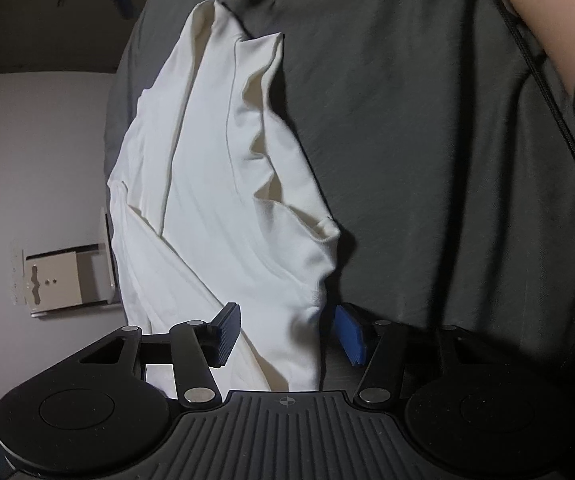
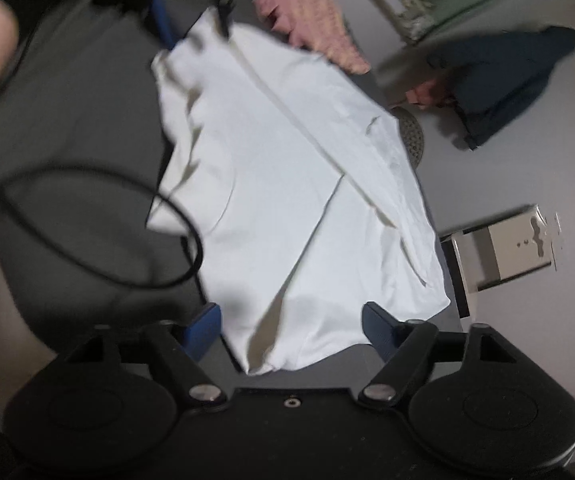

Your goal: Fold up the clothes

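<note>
Now both grippers, left gripper (image 1: 287, 334) and right gripper (image 2: 291, 330), stand with fingers released around opposite ends of the white garment (image 1: 227, 184) on the bed (image 1: 427, 160); next they must close and fold.

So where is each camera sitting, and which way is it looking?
Left wrist: on the left gripper, looking along its open fingers at the white garment on the grey bed cover; a forearm shows top right.
Right wrist: on the right gripper, facing the garment from the opposite end, fingers open; the left gripper shows at the far edge.
Both see: the garment, bed cover, black cable and a white box on the floor.
</note>
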Available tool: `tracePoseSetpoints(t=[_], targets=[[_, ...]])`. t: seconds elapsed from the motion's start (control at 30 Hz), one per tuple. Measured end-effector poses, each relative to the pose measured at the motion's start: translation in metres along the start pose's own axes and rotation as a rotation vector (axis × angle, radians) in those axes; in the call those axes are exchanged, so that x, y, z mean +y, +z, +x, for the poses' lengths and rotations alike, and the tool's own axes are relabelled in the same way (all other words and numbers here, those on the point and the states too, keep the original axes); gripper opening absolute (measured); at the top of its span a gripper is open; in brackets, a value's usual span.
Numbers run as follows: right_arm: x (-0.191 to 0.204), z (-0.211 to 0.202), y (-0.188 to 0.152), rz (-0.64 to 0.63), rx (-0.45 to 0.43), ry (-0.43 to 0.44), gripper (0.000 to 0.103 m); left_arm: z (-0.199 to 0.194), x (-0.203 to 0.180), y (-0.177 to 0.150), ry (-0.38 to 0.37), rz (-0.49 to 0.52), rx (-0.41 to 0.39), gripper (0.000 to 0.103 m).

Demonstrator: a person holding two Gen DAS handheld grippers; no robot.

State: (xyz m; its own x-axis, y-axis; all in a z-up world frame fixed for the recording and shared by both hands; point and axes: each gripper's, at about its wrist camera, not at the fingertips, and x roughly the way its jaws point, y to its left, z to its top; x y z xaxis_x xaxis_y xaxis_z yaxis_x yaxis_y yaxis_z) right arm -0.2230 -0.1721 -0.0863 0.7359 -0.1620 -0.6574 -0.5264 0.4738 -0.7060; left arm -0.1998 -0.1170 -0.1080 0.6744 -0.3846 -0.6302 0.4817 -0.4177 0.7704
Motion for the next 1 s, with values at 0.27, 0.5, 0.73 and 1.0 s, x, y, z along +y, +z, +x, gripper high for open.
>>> tracePoseSetpoints(t=[0.27,0.5,0.73,1.0], targets=[[0.024,0.011,0.015,-0.072,-0.059,0.043,0.067,0.006,-0.008,0.007,0.046,-0.054,-0.008,0.047],[0.044,0.012,0.023,-0.112,-0.110,-0.035,0.060,0.011,-0.014,0.009,0.093,-0.141,-0.021,0.014],[0.053,0.014,0.021,-0.137,-0.082,-0.096,0.056,0.005,0.016,-0.006,0.131,-0.423,-0.021,0.007],[0.066,0.032,0.030,-0.156,-0.099,-0.209,0.050,-0.005,0.054,-0.023,0.151,-0.626,-0.055,0.007]])
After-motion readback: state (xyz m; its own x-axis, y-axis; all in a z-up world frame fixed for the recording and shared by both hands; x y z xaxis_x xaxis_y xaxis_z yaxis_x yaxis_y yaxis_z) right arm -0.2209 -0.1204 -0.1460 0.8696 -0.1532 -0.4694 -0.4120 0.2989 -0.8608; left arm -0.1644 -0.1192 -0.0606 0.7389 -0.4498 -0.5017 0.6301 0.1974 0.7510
